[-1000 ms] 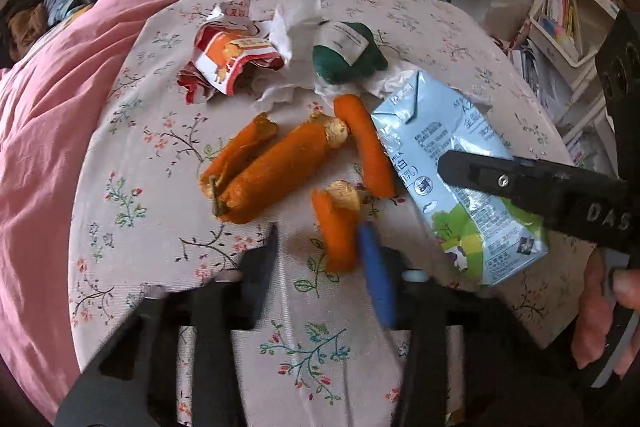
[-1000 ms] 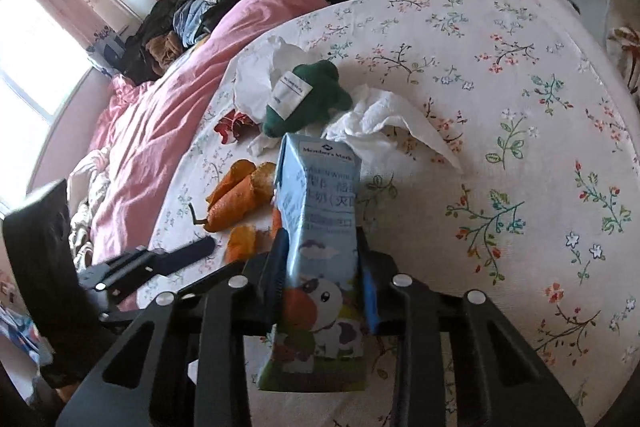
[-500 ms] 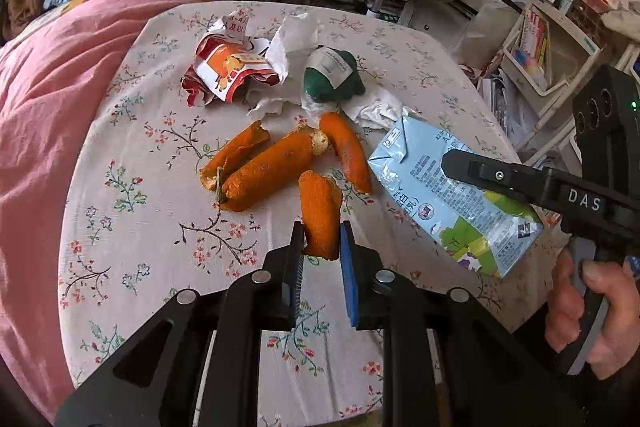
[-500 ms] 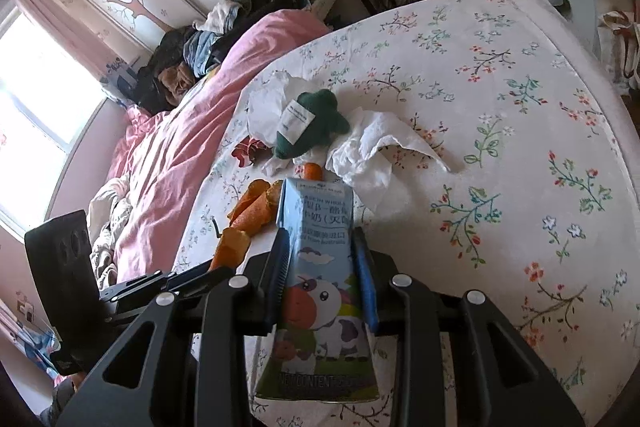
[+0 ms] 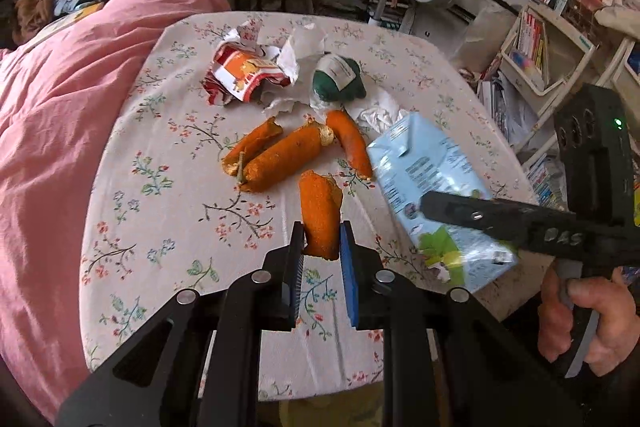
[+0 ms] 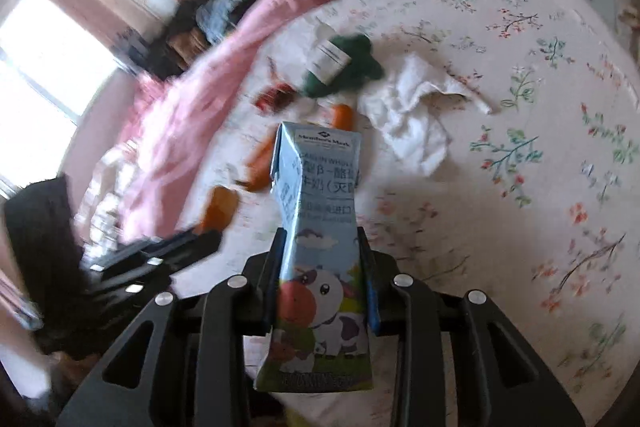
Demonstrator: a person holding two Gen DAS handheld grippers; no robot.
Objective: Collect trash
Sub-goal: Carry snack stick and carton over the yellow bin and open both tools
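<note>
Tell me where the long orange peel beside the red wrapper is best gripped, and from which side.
Grip the long orange peel across its narrow middle, coming from above with the jaws astride its long axis. It lies flat on the floral table, and a thinner strip hugs one side, so stay clear of that.

Orange peels (image 5: 320, 215) on a flowery tablecloth (image 5: 160, 227)
Pale blue milk carton (image 6: 320, 227) with cartoon cow, pink blanket (image 5: 52, 131), green plush (image 5: 338, 83).
</note>
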